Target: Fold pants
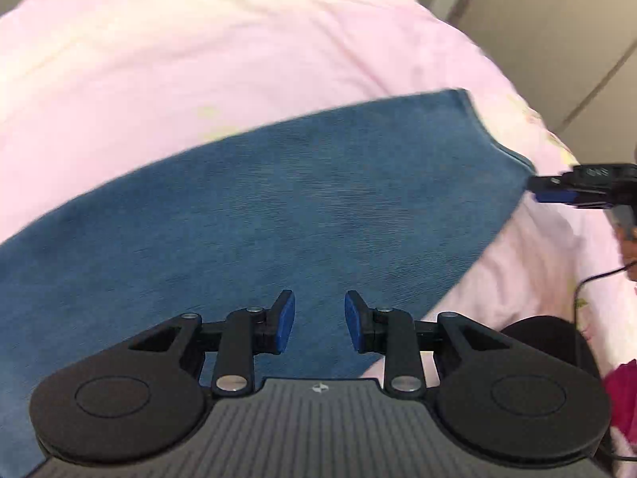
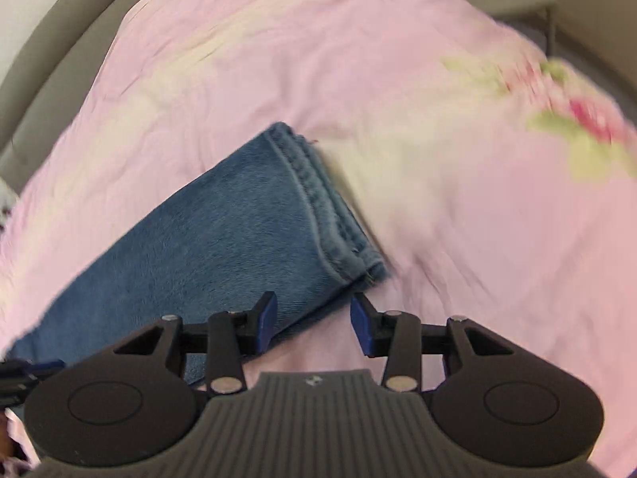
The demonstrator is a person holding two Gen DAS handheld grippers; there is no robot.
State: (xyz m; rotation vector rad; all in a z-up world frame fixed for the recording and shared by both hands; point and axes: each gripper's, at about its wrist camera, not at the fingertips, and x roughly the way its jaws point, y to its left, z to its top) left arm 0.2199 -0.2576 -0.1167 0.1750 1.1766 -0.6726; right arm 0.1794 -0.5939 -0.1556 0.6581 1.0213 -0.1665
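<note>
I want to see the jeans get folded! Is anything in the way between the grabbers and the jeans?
Nothing visible is. The jeans lie bare on the pink bedcover. The left gripper hangs open right above the denim, and the right gripper hangs open by the hem, with only air between.

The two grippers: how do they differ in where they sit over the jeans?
The left gripper hangs over the broad middle of the jeans, denim filling the gap between its fingers; the right gripper sits at the stitched hem, over the leg's edge, pink quilt showing in its gap. The right gripper's fingers stand slightly wider. Both are open, holding nothing, with blue pads.
</note>
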